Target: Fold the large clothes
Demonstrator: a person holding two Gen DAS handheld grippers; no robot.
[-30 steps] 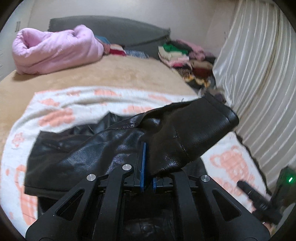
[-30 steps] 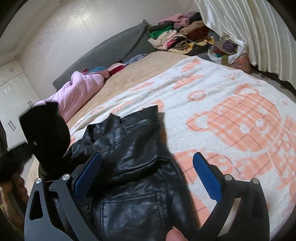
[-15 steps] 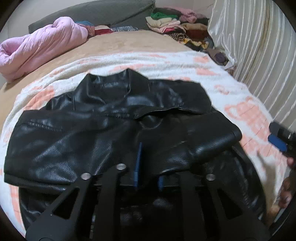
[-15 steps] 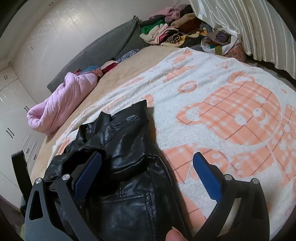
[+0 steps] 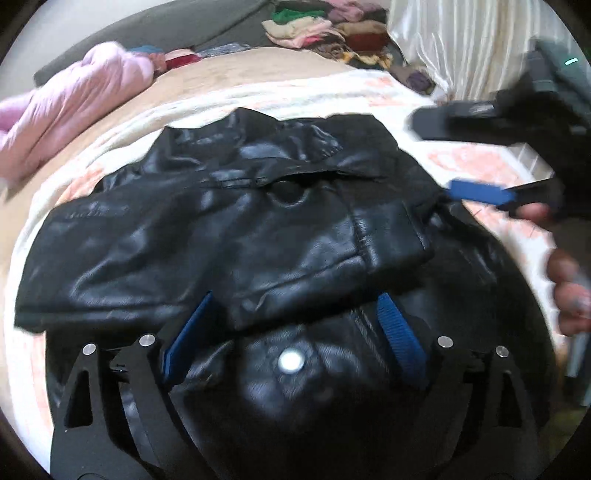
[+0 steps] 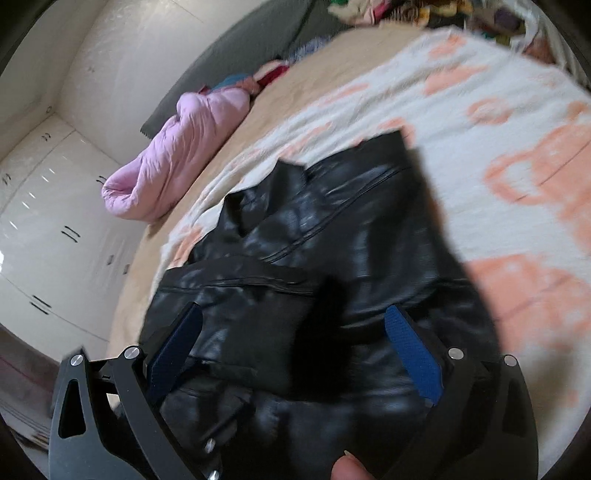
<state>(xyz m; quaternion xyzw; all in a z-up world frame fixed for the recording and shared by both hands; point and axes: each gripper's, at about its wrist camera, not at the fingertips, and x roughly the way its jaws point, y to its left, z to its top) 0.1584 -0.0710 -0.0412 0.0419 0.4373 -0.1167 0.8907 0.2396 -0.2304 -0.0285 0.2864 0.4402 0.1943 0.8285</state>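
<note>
We have the black leather jacket point(image 5: 229, 236) lying on the white blanket with the orange teapot pattern point(image 6: 480, 110), which covers the near part of the tan bed point(image 5: 258, 70). One sleeve is folded across the jacket's front, its cuff end point(image 5: 391, 236) lying toward the right in the left wrist view. A round silver snap point(image 5: 290, 361) shows on the leather just below that sleeve.

Our left gripper point(image 5: 291, 339) hangs low over the jacket. Its jaws have just been opening and now stand wide, the blue pads point(image 5: 188, 336) on either side of the folded sleeve's lower edge without pressing on it. The sleeve lies loose between them.

Our right gripper point(image 6: 295, 350) is also spread wide, with dark leather under and between its blue pads point(image 6: 413, 354); the picture is blurred here, but neither pad looks pressed against the jacket. From the left wrist view we see the same gripper coming in at the right side, one blue pad point(image 5: 480, 192) close to the sleeve's cuff, and the fingers of the hand point(image 5: 569, 291) that carries it.

No box or basket is in view. Loose things sit straight on the bed: a rolled pink quilt point(image 6: 177, 162) near the grey headboard point(image 6: 229, 62), and a pile of mixed clothes point(image 5: 325, 29) at the far corner beside the white pleated curtain point(image 5: 461, 48). White cupboard doors point(image 6: 48, 221) line the wall on the left in the right wrist view.
</note>
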